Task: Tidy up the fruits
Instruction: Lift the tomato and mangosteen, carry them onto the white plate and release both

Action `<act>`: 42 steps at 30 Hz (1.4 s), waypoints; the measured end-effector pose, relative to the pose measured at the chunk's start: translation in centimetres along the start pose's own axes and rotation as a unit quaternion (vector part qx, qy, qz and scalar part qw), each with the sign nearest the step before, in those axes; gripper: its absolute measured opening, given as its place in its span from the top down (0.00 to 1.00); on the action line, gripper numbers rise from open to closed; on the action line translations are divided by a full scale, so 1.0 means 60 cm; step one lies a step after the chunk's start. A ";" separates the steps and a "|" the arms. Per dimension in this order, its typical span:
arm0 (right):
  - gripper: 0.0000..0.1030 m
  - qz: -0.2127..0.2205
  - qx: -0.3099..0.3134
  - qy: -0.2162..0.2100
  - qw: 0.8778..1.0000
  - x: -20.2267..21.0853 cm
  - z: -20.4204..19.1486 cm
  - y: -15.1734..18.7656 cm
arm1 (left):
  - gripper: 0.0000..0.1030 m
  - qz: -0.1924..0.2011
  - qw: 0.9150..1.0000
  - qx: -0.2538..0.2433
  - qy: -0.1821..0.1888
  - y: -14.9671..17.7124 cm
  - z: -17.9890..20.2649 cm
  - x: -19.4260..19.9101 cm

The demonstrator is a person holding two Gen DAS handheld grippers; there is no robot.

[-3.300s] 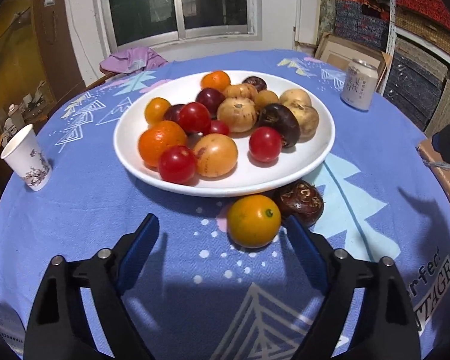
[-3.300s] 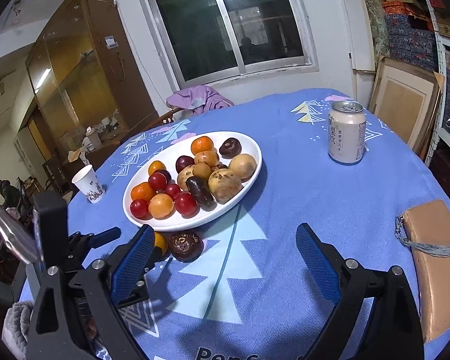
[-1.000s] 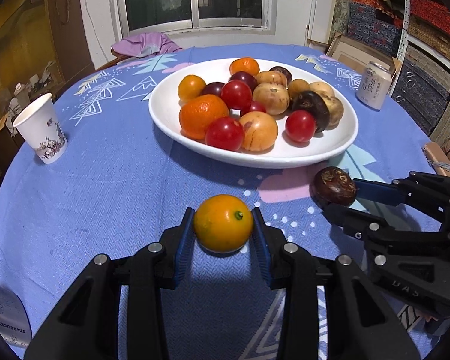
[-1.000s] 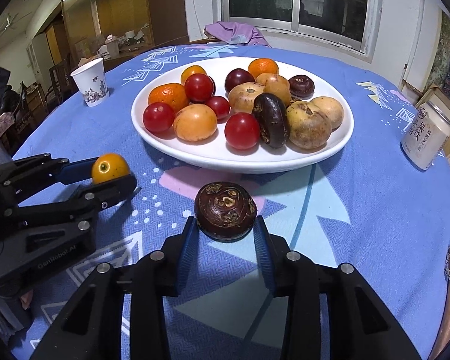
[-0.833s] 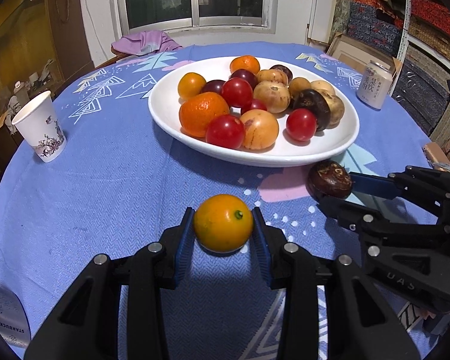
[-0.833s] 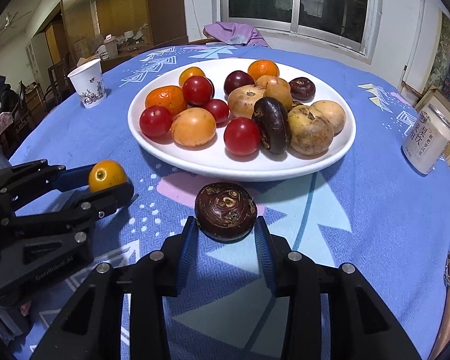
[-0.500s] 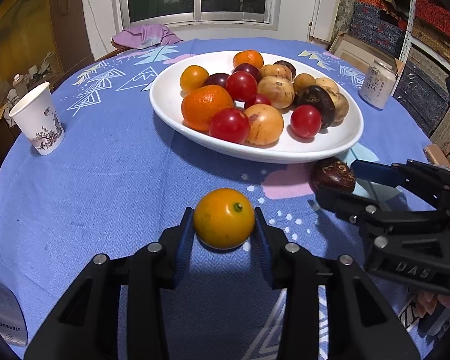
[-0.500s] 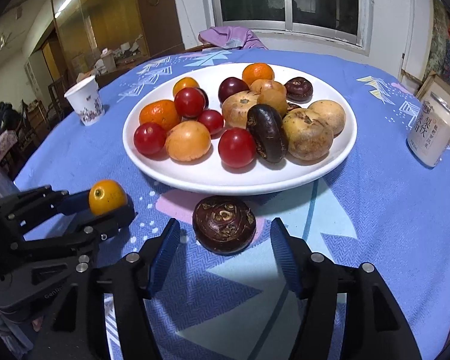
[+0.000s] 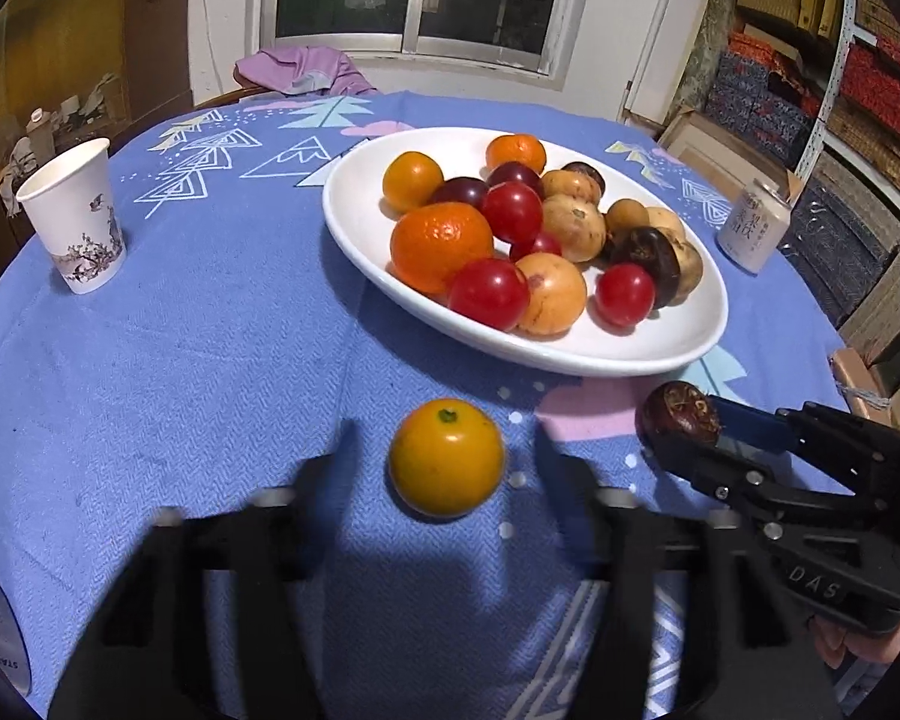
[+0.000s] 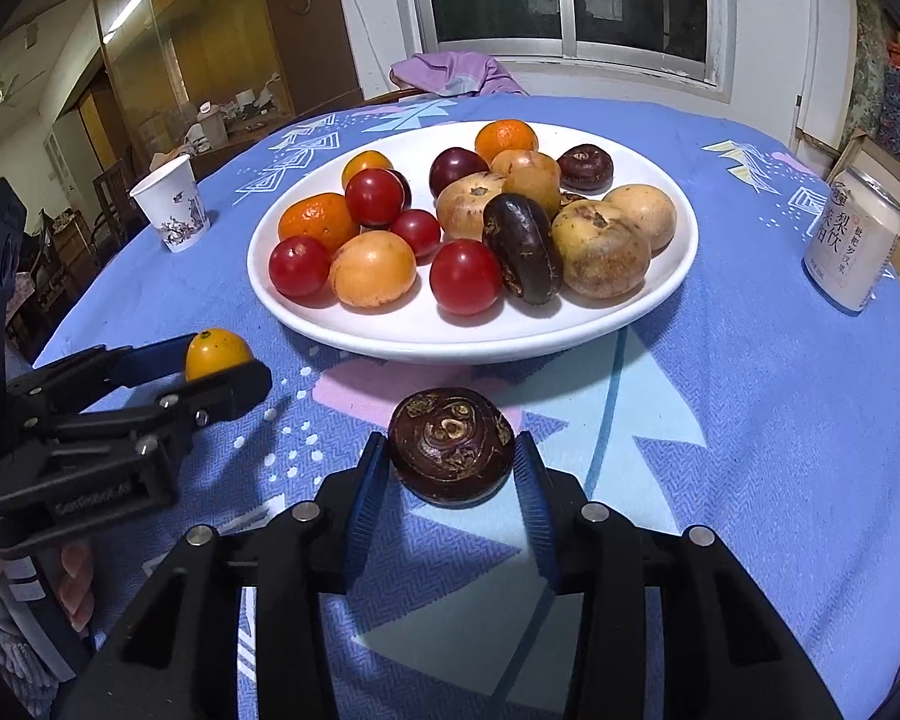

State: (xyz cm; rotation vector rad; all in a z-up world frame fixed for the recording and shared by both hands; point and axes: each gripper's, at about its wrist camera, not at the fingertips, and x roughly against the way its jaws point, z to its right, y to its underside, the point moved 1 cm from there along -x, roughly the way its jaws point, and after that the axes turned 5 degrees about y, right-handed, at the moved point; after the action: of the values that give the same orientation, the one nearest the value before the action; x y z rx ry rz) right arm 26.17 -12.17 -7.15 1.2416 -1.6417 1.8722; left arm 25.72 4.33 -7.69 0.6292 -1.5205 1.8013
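A white plate (image 9: pixel 630 354) (image 10: pixel 450 336) piled with several oranges, red tomatoes and brown fruits stands mid-table. In front of it a small orange fruit (image 9: pixel 446 457) (image 10: pixel 217 353) lies on the blue cloth between the jaws of my left gripper (image 9: pixel 443 429) (image 10: pixel 225 360). Those jaws are blurred and stand apart from it on both sides, open. A dark brown water chestnut (image 10: pixel 450 447) (image 9: pixel 678 420) sits to its right. My right gripper (image 10: pixel 450 441) (image 9: pixel 681 429) is shut on it, with the blue pads against its sides.
A paper cup (image 9: pixel 75 222) (image 10: pixel 171 204) stands at the left of the round table and a drink can (image 9: pixel 753 228) (image 10: pixel 852 240) at the right. A brown pouch (image 9: pixel 858 372) lies at the right edge. A purple cloth (image 9: pixel 300 69) hangs at the far edge.
My left jaws, which gripped the orange fruit, have spread away from it. My right jaws stood wide half a second ago and have come back in on the water chestnut.
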 end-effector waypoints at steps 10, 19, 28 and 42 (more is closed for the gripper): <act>0.58 0.000 -0.009 -0.011 1.000 0.024 0.003 0.028 | 0.64 0.022 0.999 -0.024 -0.011 0.020 0.017 0.035; 0.58 0.036 -0.015 -0.048 0.998 0.128 -0.002 0.111 | 0.64 0.023 0.998 -0.053 0.029 0.114 0.053 0.122; 0.58 0.199 -0.012 -0.056 0.978 0.352 0.002 0.066 | 0.64 0.150 0.982 -0.112 0.016 0.066 0.121 0.299; 0.58 0.202 -0.043 -0.023 0.978 0.317 0.074 -0.256 | 0.64 0.170 0.981 -0.096 -0.012 -0.268 0.151 0.261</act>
State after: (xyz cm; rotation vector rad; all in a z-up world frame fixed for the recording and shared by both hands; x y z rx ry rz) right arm 28.79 -17.48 16.98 0.9749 -2.1024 1.9788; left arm 27.23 -0.24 16.07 0.3116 -1.8822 1.8638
